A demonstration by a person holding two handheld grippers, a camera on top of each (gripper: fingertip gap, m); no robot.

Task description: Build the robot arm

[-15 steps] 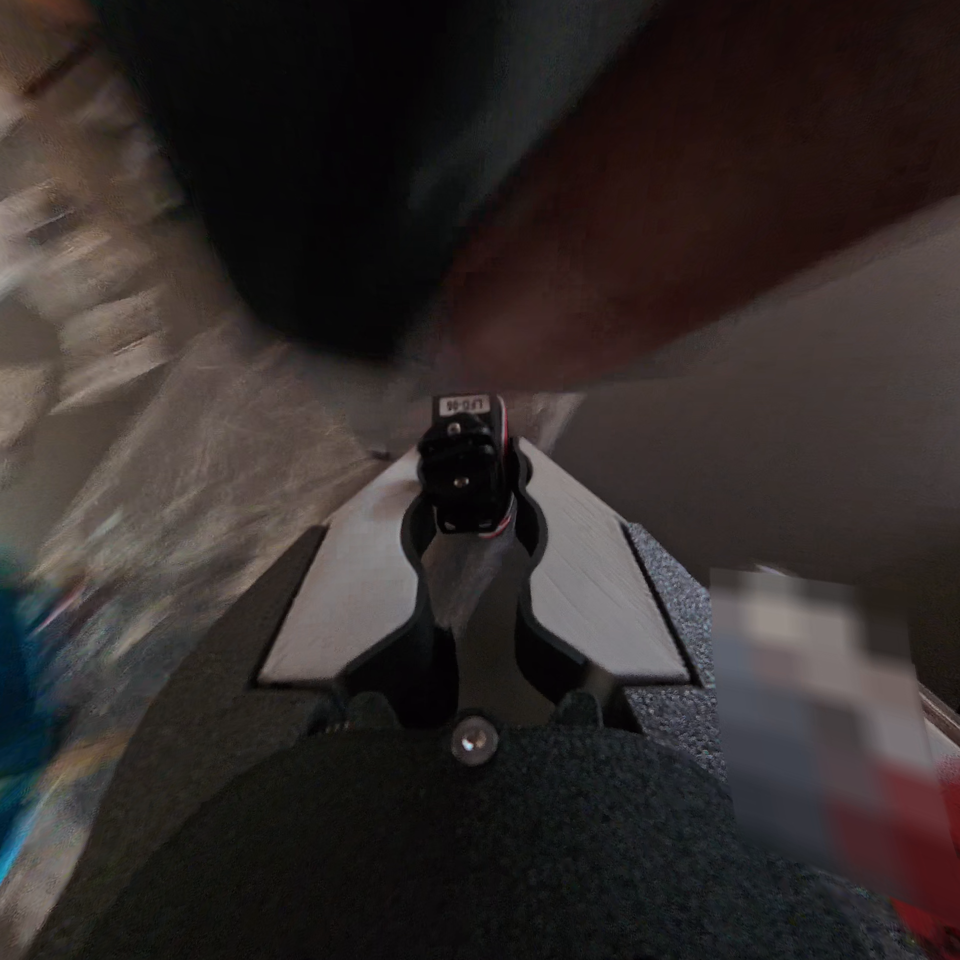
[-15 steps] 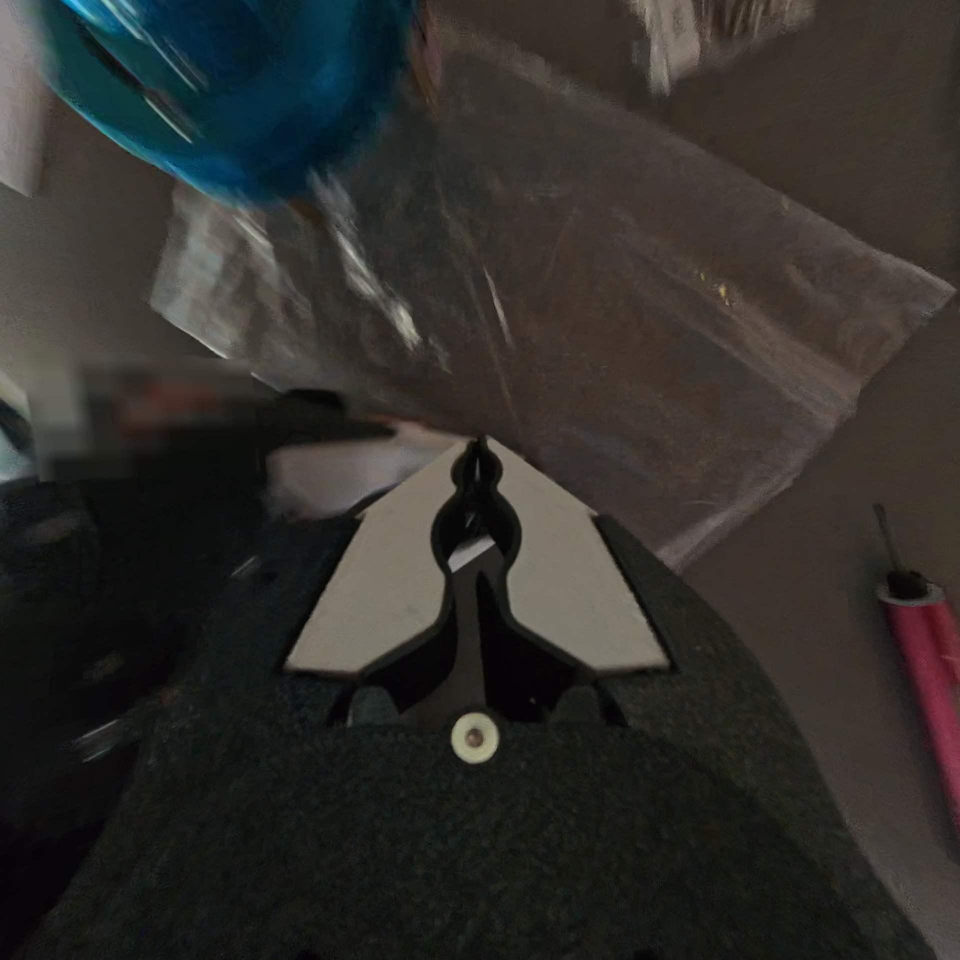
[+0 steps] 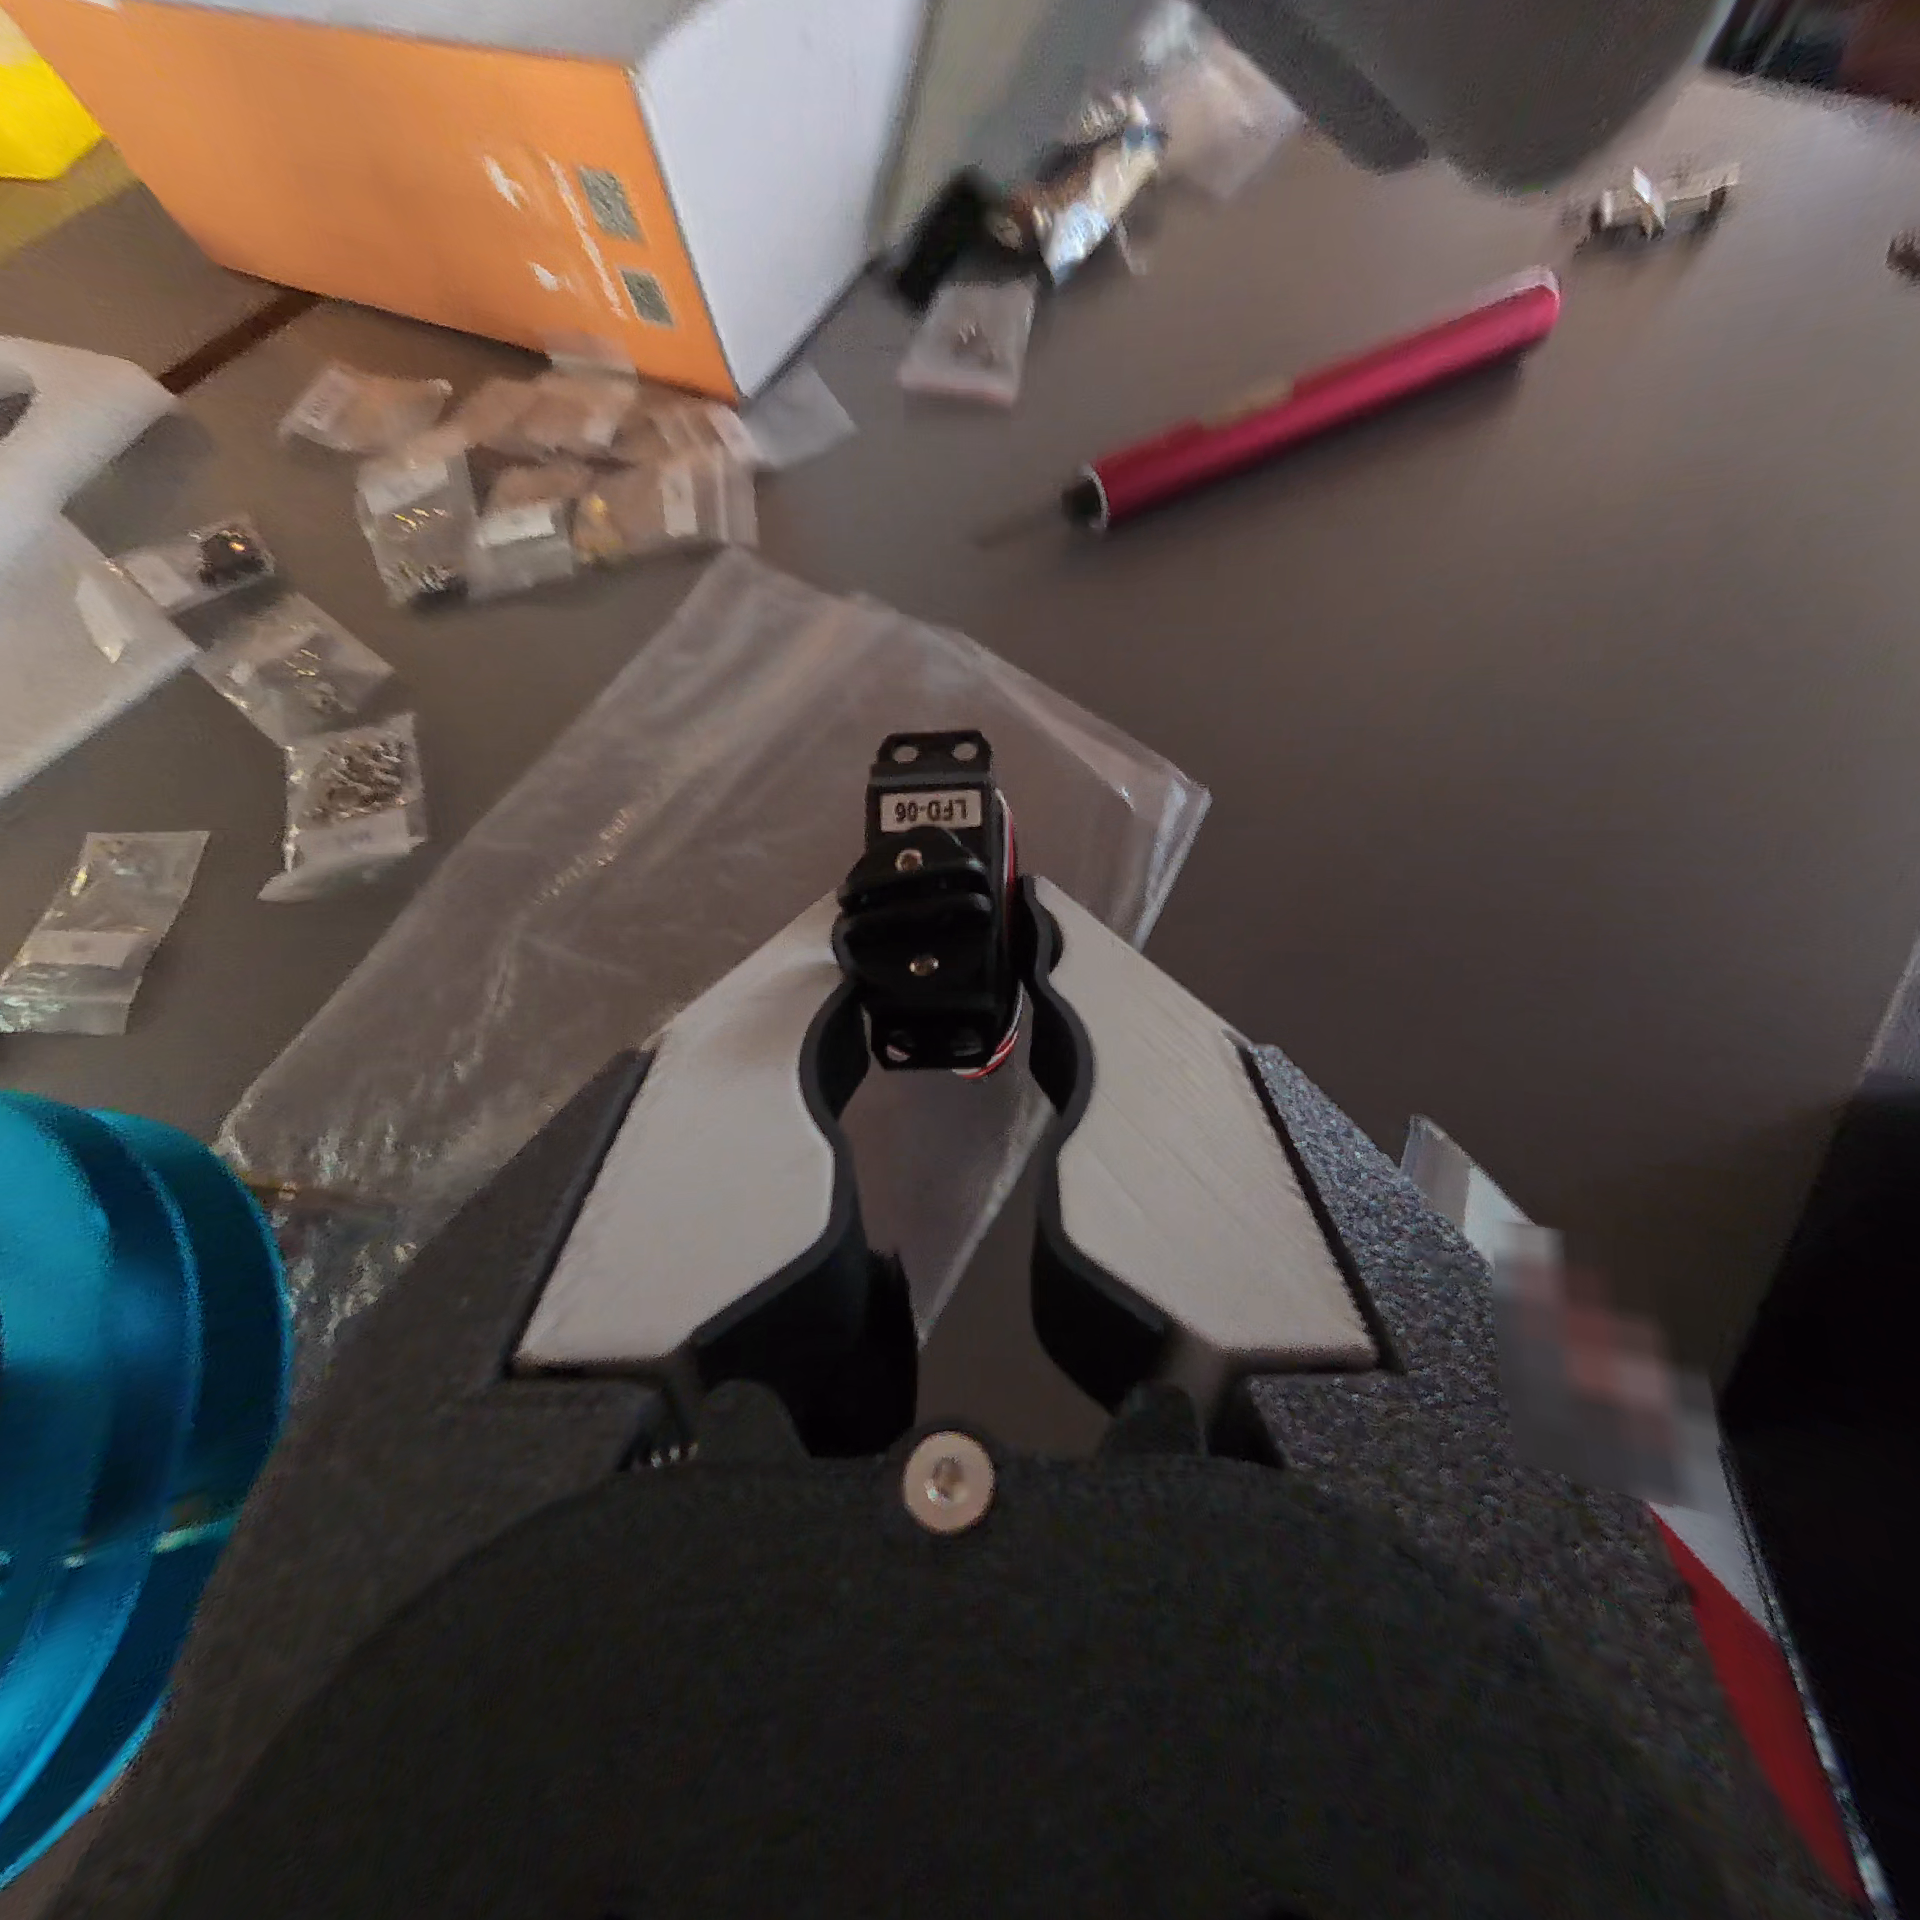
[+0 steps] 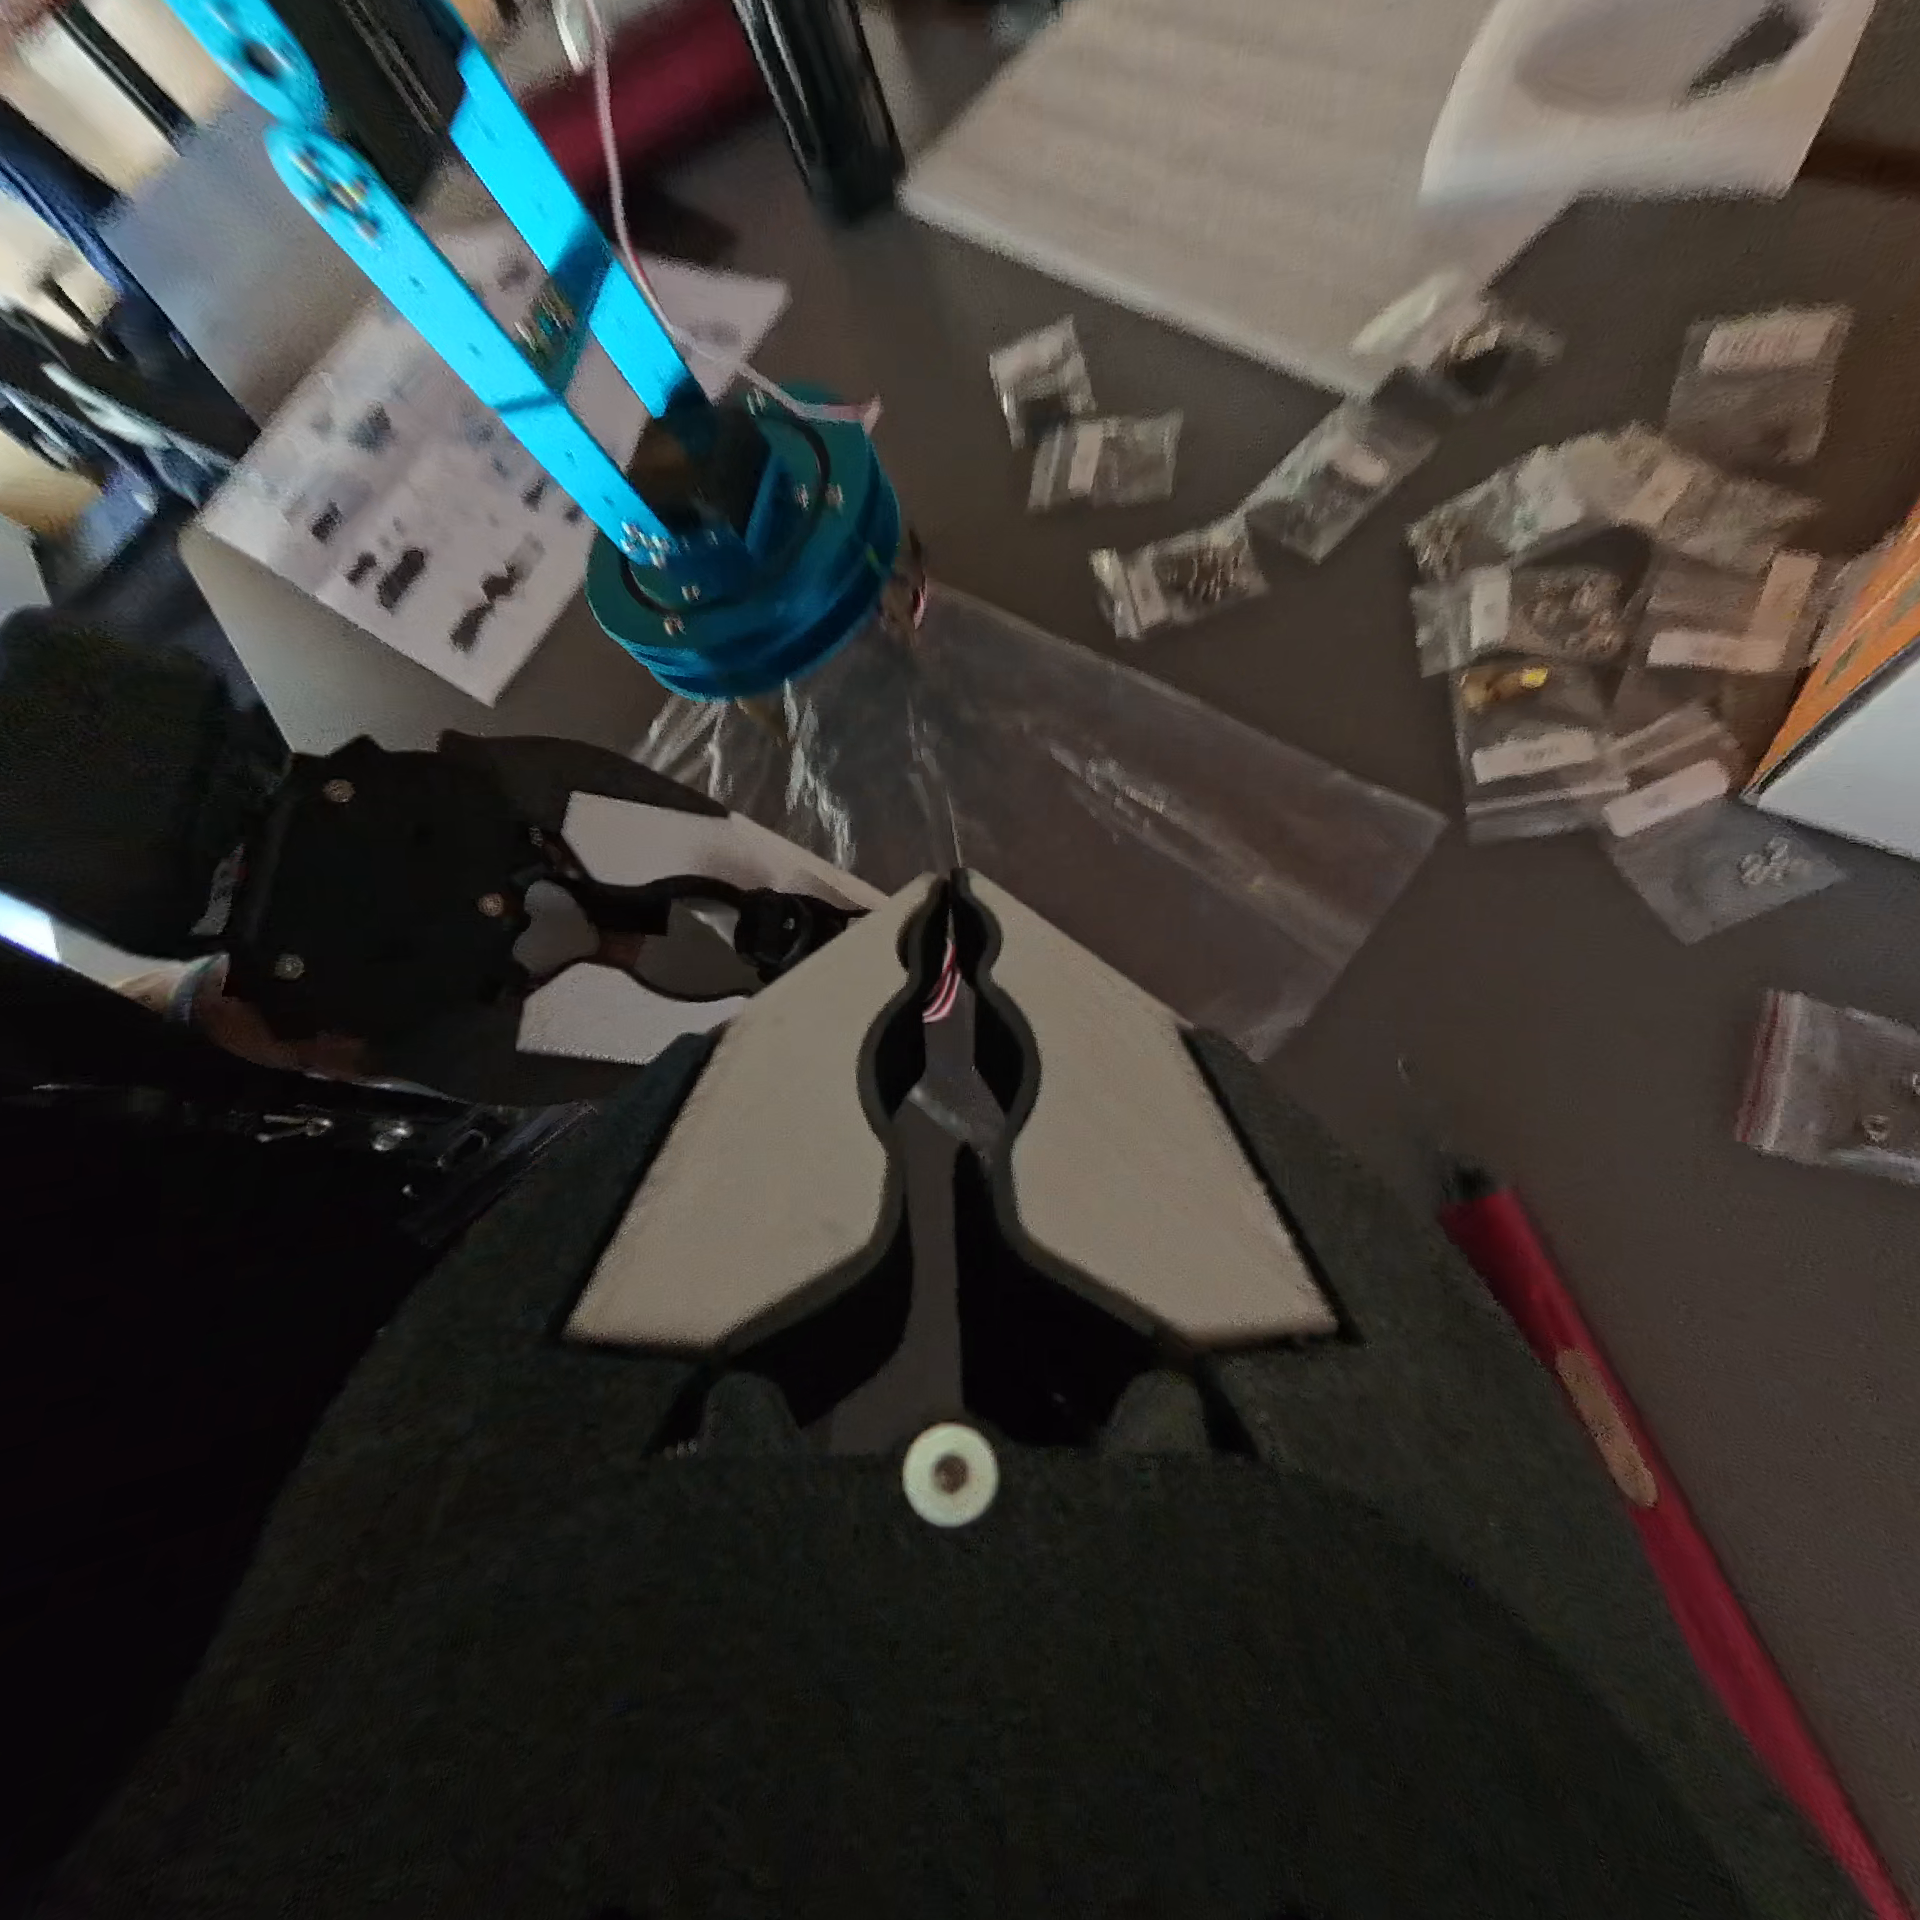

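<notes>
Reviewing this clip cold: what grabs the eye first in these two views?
The left gripper clamps a small black servo above a clear plastic bag. The right gripper pinches thin red and white wires. Beyond it a blue metal arm stands on the bag's far end.

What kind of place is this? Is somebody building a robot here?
Probably a hobby workbench. Little bags of screws lie on the grey table, the left gripper holds a small black servo motor, and a blue metal arm stands nearby.
</notes>
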